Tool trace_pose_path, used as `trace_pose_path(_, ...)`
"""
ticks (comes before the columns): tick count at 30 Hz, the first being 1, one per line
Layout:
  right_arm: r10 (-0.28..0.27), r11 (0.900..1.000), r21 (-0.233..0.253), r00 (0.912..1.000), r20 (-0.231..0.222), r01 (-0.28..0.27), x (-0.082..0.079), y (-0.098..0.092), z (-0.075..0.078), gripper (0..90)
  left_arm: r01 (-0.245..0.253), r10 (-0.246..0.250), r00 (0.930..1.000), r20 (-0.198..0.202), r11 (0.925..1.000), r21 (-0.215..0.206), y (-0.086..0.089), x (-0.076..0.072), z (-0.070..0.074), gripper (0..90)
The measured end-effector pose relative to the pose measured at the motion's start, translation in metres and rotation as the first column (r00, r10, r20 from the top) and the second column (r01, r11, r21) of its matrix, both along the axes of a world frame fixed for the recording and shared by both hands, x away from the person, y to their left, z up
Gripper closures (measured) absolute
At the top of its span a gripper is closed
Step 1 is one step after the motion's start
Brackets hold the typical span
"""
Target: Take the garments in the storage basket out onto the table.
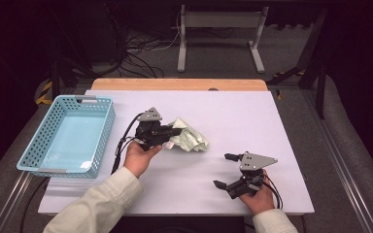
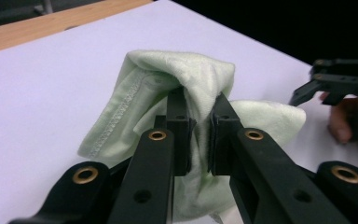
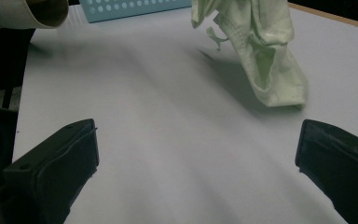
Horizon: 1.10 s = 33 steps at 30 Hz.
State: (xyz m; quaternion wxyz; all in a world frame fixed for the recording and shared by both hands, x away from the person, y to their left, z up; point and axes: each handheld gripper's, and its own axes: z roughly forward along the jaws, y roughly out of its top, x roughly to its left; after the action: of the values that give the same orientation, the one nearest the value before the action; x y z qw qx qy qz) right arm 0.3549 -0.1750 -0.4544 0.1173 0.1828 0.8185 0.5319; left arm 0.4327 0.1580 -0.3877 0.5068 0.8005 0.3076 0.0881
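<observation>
A pale green cloth (image 1: 190, 139) lies crumpled near the middle of the white table (image 1: 252, 111). My left gripper (image 1: 176, 132) is shut on a fold of the cloth (image 2: 186, 88), which bunches up between its two black jaws and is partly lifted off the table. In the right gripper view the cloth (image 3: 261, 51) hangs with its lower end touching the table. My right gripper (image 1: 226, 170) stands open near the table's front right, apart from the cloth, with nothing between its jaws.
A light blue perforated basket (image 1: 73, 136) sits at the table's left edge, empty inside. A strip of wooden tabletop (image 1: 179, 84) runs along the far edge. Cables and a white frame (image 1: 221, 29) stand on the floor beyond.
</observation>
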Motion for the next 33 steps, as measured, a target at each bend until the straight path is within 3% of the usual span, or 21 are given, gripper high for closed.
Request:
trace_pose_path(6,0.001,1.0,0.001,1.0,0.0,-0.001,0.0,0.0,0.0,0.1,-0.02,0.021,0.9996,-0.018,0.9984,0.054,-0.003,0.011,-0.012,80.9)
trace_pose_path(14,0.001,1.0,0.003,1.0,0.0,-0.001,0.0,0.0,0.0,0.1,-0.033,0.037,0.9984,-0.043,0.9954,0.09,-0.003,0.015,-0.019,78.2)
trace_pose_path(16,0.001,1.0,0.003,1.0,0.0,-0.001,0.0,0.0,0.0,0.1,-0.032,0.037,0.9984,-0.044,0.995,0.094,-0.003,0.015,-0.019,72.4)
trace_pose_path(20,-0.001,1.0,0.003,1.0,0.0,0.001,0.0,-0.001,0.0,0.1,-0.055,0.06,0.9977,-0.033,0.991,0.122,-0.001,0.014,-0.016,47.7)
trace_pose_path(24,-0.003,1.0,0.003,1.0,0.0,0.003,0.0,-0.001,0.0,0.1,-0.072,0.077,0.9962,-0.041,0.9917,0.107,0.002,0.012,-0.013,32.3)
trace_pose_path(29,-0.003,1.0,0.004,1.0,-0.001,0.003,0.0,-0.001,0.0,0.1,-0.079,0.08,0.9967,-0.014,0.9927,0.091,0.007,0.01,-0.008,17.9)
trace_pose_path(33,-0.004,1.0,0.004,1.0,-0.001,0.004,0.0,0.0,0.0,0.1,-0.068,0.067,0.9976,0.014,0.9947,0.077,0.009,0.005,-0.003,11.3)
